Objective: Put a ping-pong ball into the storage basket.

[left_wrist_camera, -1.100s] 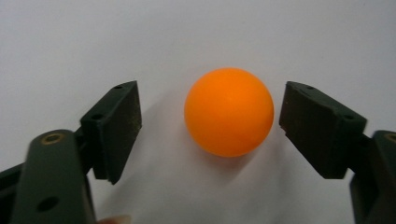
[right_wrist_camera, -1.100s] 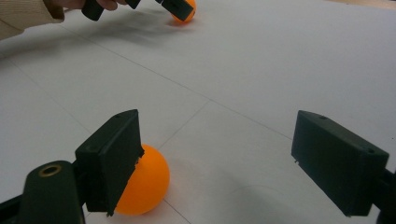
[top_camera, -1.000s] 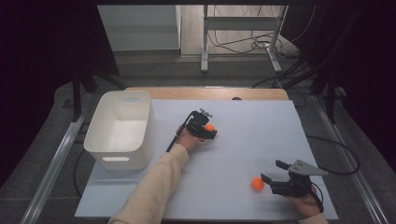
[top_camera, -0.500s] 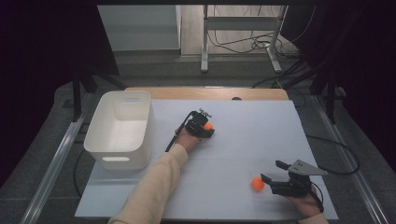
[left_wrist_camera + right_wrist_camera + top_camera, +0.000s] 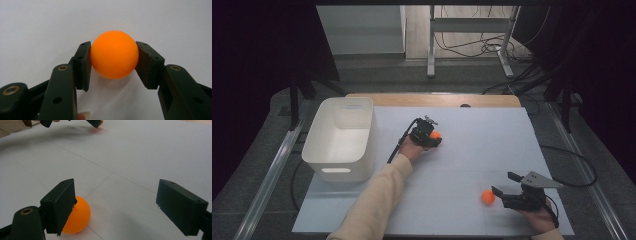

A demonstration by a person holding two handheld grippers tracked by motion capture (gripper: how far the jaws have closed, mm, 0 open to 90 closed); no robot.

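Observation:
An orange ball (image 5: pixel 114 54) sits between the two black pads of my left gripper (image 5: pixel 114 63), which press on its sides. In the high view that gripper (image 5: pixel 434 137) rests near the middle of the white mat with the ball (image 5: pixel 435 134) at its tip. A second orange ball (image 5: pixel 488 196) lies at the front right. My right gripper (image 5: pixel 503 183) stands open just right of it. In the right gripper view this ball (image 5: pixel 79 216) lies partly behind the left pad, and the wide gap of the right gripper (image 5: pixel 117 195) holds nothing.
A white plastic bin (image 5: pixel 337 171) stands at the left edge of the white mat (image 5: pixel 492 140). A person's sleeved forearm (image 5: pixel 377 200) reaches in from the bottom. Cables and a metal stand (image 5: pixel 472 45) lie beyond the table's far edge.
My left gripper's jaws have drawn in onto the orange ball. Neither hand has shifted, and the right gripper and its ball stay as they were.

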